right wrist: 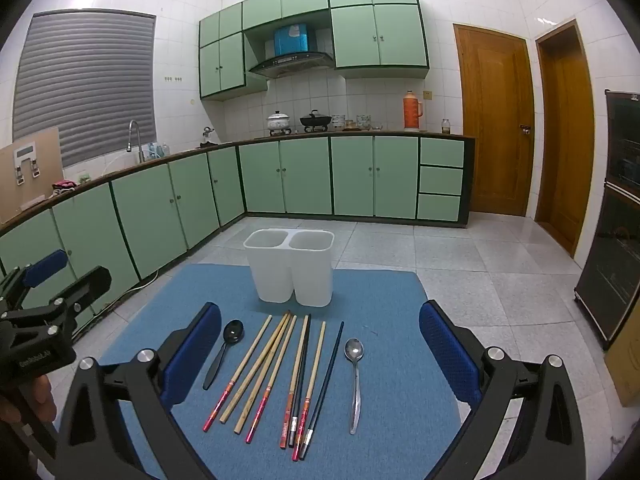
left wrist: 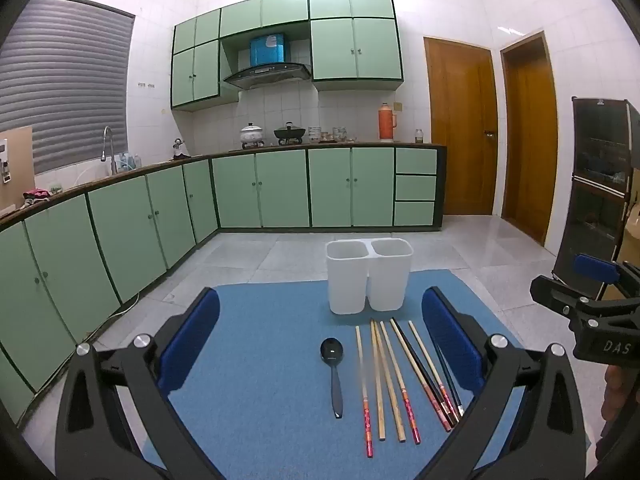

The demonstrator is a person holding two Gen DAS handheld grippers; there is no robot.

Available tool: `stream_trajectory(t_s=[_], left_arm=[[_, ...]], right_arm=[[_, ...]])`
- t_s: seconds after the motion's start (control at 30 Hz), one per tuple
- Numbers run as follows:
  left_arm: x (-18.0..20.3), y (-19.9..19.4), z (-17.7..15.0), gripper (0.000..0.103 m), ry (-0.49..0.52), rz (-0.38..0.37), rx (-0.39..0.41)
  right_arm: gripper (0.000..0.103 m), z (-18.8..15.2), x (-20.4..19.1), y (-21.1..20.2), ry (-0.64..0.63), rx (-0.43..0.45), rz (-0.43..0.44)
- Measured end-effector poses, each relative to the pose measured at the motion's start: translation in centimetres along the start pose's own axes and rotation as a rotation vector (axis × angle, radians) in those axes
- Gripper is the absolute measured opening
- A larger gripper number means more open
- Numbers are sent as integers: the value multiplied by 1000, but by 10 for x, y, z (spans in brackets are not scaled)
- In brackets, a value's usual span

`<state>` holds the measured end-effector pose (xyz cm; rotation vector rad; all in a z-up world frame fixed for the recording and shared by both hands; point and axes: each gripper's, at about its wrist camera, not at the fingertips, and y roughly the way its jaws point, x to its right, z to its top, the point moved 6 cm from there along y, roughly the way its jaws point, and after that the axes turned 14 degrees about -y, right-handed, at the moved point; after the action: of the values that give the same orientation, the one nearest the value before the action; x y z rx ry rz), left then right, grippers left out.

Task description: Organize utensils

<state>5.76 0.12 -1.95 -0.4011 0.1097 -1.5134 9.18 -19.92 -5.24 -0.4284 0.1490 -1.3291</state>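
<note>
Two spoons flank chopsticks (right wrist: 276, 376) on blue mat (right wrist: 384, 292), ahead of right gripper (right wrist: 320, 352) and left gripper (left wrist: 320, 348), both spread wide, empty. Black spoon (right wrist: 224, 350) judged light plastic; steel spoon (right wrist: 355, 376) slippery, best pinched mid-handle. Sticks thin, stiff, roll-prone. White twin-cup holder (right wrist: 290, 270) stands beyond, smooth-walled, empty.

Left hand-held gripper (left wrist: 320, 336) and right hand-held gripper (right wrist: 320, 340) both spread wide, hovering.

In the left wrist view, the left gripper's blue padded right finger (left wrist: 450, 344) hides the silver metal spoon and partly covers the thin black chopstick (left wrist: 448, 376).
</note>
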Motion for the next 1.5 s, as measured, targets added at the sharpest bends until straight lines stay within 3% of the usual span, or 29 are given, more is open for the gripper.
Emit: stream_trajectory(t_s=[1.03, 1.1, 1.5], left_arm=[[-24, 10, -5, 98, 2, -1, 8], [-8, 4, -1, 98, 3, 4, 6], [-10, 10, -3, 98, 1, 10, 7]], right_arm=[[97, -1, 1, 1, 2, -7, 2], [97, -1, 1, 1, 2, -7, 3], [97, 0, 1, 1, 1, -7, 3]])
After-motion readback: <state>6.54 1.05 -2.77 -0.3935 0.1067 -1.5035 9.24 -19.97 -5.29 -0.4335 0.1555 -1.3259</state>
